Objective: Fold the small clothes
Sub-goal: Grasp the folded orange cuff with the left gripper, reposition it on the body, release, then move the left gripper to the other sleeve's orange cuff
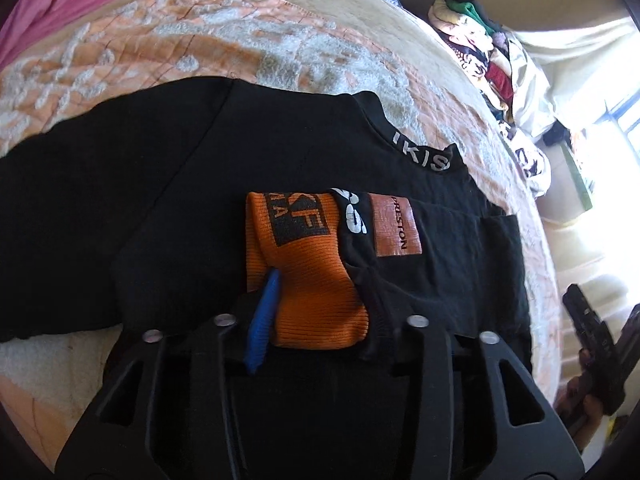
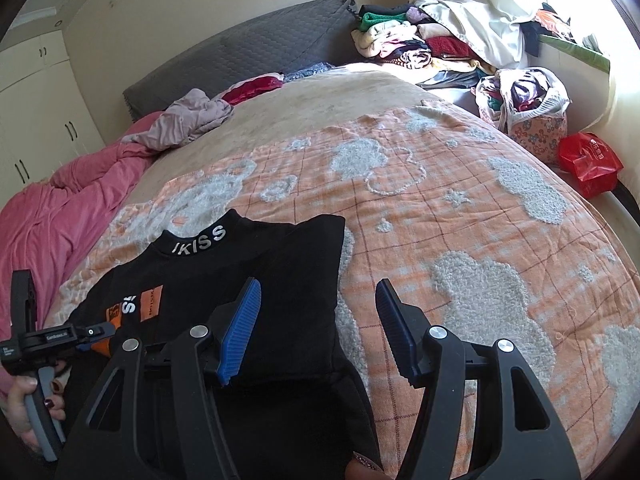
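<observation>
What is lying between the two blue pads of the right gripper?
Nothing is held there. In the right wrist view the right gripper stands open, and through the gap show the black shirt's edge and the orange blanket.

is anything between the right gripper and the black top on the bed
Nothing visible. The right gripper hangs open right over the black top's edge, with only bare blanket beside it.
</observation>
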### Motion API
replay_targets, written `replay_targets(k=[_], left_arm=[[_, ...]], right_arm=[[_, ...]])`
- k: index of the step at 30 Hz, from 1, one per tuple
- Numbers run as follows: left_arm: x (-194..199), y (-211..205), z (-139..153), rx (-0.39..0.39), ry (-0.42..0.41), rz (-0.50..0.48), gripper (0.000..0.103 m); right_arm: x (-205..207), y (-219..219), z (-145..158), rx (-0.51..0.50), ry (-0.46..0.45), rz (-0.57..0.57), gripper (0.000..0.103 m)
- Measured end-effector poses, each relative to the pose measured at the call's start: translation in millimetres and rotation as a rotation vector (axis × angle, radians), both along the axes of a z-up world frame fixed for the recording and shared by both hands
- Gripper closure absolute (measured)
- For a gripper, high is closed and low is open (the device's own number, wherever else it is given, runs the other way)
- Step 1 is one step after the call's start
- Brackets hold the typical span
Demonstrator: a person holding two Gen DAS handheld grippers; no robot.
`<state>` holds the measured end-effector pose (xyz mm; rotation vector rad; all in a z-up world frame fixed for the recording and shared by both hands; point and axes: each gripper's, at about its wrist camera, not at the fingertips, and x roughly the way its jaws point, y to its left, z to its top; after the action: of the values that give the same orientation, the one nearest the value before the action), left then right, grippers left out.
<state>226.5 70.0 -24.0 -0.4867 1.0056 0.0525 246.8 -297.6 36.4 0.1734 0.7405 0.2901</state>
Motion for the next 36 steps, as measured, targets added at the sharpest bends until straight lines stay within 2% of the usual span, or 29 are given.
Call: replay_targets(k=[1,2,5,7,13,15,17,19,21,23,26,29,31,33,36], left_arm=[[0,-4,1,0.01,-0.011,-0.014,0.099],[0,-5,2,-0.002,-0.018,-0.017,0.1],[-7,-7,15,0.032,-0.058,-0.035,0.1],[-16,-5,23,0.022,-0.085,-0.044,0.1],[-33,2,27,0.06,-0.089,-0.037,0.099],[-33,5,24,0.062,-0.072,-0.024,0.092],[-34,10,26,0.058,-0.081,0.008,0.091],[-39,9,33,0.087,-0.111,0.02,0.091],[-39,2,43,0.12,-0.139,0.011,0.09],[-36,-9,48,0.136,-0.15,-0.028,0.081],[-25,-29,45,0.162,-0.121,-0.103,0.078],[-14,-41,23,0.195,-0.04,-0.141,0.07],[-9,-43,8,0.208,0.005,-0.145,0.068],[-8,-45,2,0.23,0.005,-0.155,0.068],[-12,-47,1,0.237,-0.002,-0.176,0.06]], right_arm=[[0,-1,0,0.001,0.003,-0.003,0.045],[0,-3,-1,0.004,0.005,-0.007,0.045],[1,-7,-1,0.01,0.006,-0.02,0.045],[1,-10,0,0.015,0.005,-0.026,0.045],[1,-6,-1,0.009,0.007,-0.017,0.045],[1,-2,-2,0.001,0.011,-0.005,0.045],[1,2,-3,-0.01,0.012,0.004,0.045],[0,7,-5,-0.016,0.014,0.023,0.045],[0,13,-5,-0.026,0.012,0.042,0.045],[-2,23,-7,-0.028,0.009,0.073,0.045],[-6,38,-9,-0.035,0.01,0.126,0.045],[-9,55,-12,-0.06,0.014,0.173,0.045],[-11,65,-15,-0.073,0.02,0.199,0.045],[-12,72,-19,-0.087,0.031,0.217,0.045],[-10,77,-27,-0.125,0.058,0.223,0.041]])
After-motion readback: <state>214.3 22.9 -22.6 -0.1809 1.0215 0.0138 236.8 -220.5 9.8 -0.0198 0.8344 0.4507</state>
